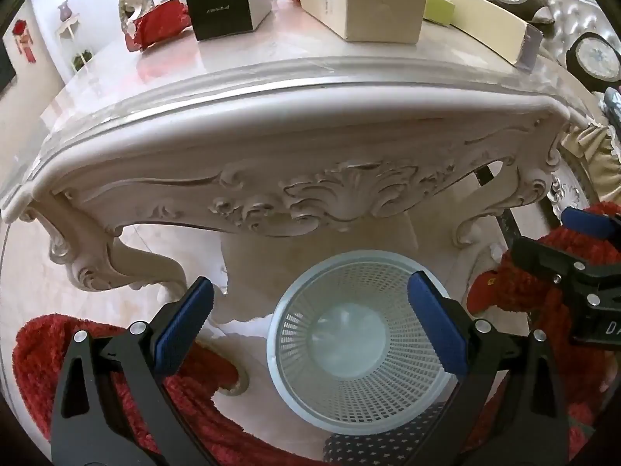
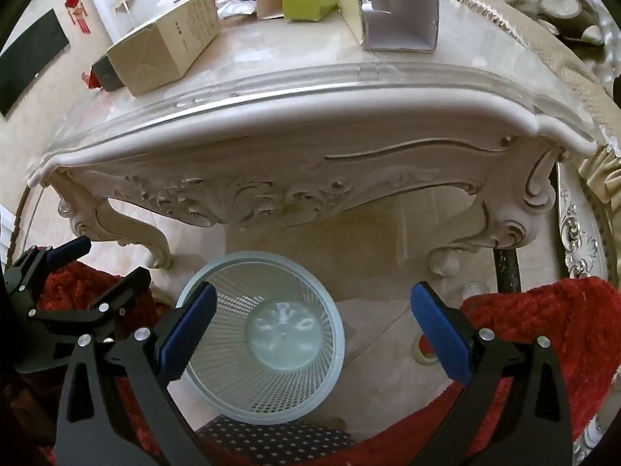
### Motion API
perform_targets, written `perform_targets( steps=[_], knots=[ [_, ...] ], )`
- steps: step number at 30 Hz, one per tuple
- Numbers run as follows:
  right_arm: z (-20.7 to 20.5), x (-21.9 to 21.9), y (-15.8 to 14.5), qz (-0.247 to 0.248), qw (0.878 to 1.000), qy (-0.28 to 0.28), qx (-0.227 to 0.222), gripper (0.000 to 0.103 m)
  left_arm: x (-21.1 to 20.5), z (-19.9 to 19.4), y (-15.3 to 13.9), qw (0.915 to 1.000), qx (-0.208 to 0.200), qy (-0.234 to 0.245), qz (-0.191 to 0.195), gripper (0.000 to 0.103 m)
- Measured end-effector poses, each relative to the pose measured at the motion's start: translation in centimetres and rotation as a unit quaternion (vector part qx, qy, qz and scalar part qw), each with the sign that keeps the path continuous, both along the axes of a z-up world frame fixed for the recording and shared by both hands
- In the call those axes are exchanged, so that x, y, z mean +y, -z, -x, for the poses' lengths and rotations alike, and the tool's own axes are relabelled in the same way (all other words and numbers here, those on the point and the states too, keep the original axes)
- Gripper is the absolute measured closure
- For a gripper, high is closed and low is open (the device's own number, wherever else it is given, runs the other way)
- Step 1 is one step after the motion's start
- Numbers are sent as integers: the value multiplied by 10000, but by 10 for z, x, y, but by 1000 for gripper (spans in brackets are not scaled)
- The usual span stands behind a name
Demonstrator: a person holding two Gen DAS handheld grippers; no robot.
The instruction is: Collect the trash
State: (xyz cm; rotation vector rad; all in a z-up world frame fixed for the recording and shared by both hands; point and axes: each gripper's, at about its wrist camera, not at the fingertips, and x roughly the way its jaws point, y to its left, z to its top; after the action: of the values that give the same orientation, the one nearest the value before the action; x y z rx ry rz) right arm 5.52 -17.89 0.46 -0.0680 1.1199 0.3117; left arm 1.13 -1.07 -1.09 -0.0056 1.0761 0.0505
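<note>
I am holding both grippers low in front of the table (image 1: 295,116), above the bin (image 1: 361,349), which is sitting on the floor at lower centre of both views and looking bare inside.

Starting at the left of the left view, the left gripper (image 1: 310,326) is spread wide with nothing between its pads. The trash is lying along the top of the frame: a red wrapper (image 1: 155,27) at upper left, a black box (image 1: 225,4) beside it, then a tan box (image 1: 365,0) at upper centre. In the right view an open carton (image 2: 388,7) is resting at upper right, near the table's front edge. The right gripper (image 2: 310,330) is likewise gaping and carrying nothing.

I judge the step to be the first reach. To do it well I am planning to lift clear of the moulded table lip before going forward, then close across a box's narrow faces.

Open tabletop is showing between the boxes and the lip, so there is room to approach. The red rug (image 2: 543,330) is crowding both lower corners.
</note>
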Motion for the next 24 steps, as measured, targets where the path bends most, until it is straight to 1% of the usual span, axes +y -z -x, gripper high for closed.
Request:
perform_targets(
  steps=[9, 13, 16, 24],
  knots=[
    [0, 3, -1, 9, 10000, -43, 5, 7, 2, 1, -2, 10000, -20, -26, 25, 6],
    [4, 1, -7, 7, 9999, -66, -85, 7, 2, 2, -4, 10000, -30, -76, 15, 6],
    [8, 1, -11, -5, 9998, -66, -171, 7, 1, 5, -9, 9999, -112, -77, -15, 6],
    [13, 4, -14, -20, 9997, -126, -230, 7, 3, 10, -14, 9998, -191, -103, -45, 6]
  ],
)
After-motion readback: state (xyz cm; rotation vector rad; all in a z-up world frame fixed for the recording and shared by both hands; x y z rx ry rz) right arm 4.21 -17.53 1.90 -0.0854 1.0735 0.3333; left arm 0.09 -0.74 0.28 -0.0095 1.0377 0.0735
